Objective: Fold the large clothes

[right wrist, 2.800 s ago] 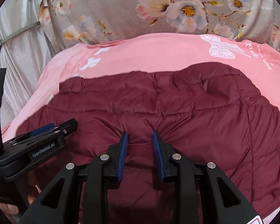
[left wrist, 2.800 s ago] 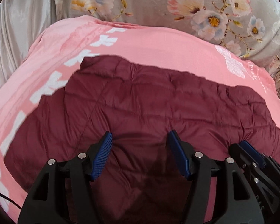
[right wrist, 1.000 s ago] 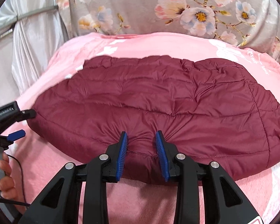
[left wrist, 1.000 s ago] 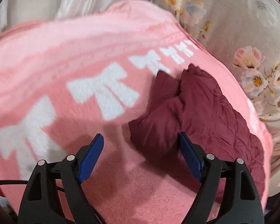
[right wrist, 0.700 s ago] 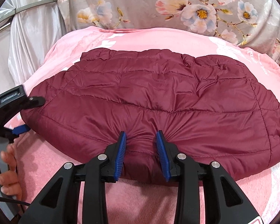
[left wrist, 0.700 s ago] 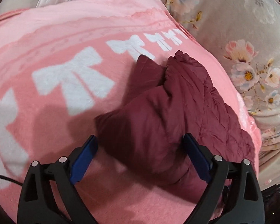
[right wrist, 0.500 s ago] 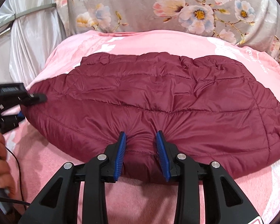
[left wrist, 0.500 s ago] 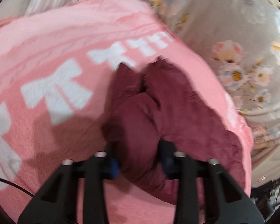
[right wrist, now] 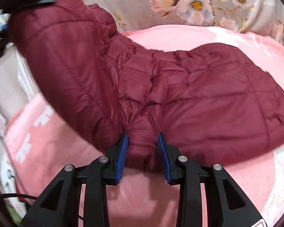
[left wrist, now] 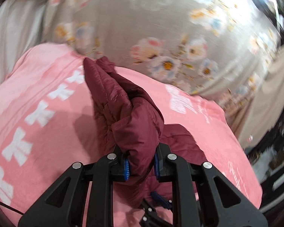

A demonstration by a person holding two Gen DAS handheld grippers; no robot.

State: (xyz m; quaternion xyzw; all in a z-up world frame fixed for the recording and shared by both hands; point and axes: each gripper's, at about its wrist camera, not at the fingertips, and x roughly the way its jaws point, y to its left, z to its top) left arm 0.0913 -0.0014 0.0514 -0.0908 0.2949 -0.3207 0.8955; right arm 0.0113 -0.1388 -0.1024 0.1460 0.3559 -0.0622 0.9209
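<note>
Both grippers grip the maroon jacket point(right wrist: 198, 98): left gripper point(left wrist: 141, 164) lifts one end at upper left, right gripper point(right wrist: 143, 147) pinches its near edge over the pink blanket point(right wrist: 179, 194).

Your maroon quilted puffer jacket point(right wrist: 208, 98) lies partly flat, its right portion resting on the pink blanket point(right wrist: 179, 36). Its left end is lifted and bunched upward, and the near hem is gathered into a pinched fold.

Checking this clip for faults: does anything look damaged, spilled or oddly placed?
Nothing stands out. The maroon puffer jacket lies on the pink blanket, one end lifted by the left gripper, its near edge pinched by the right gripper. No tears show.
</note>
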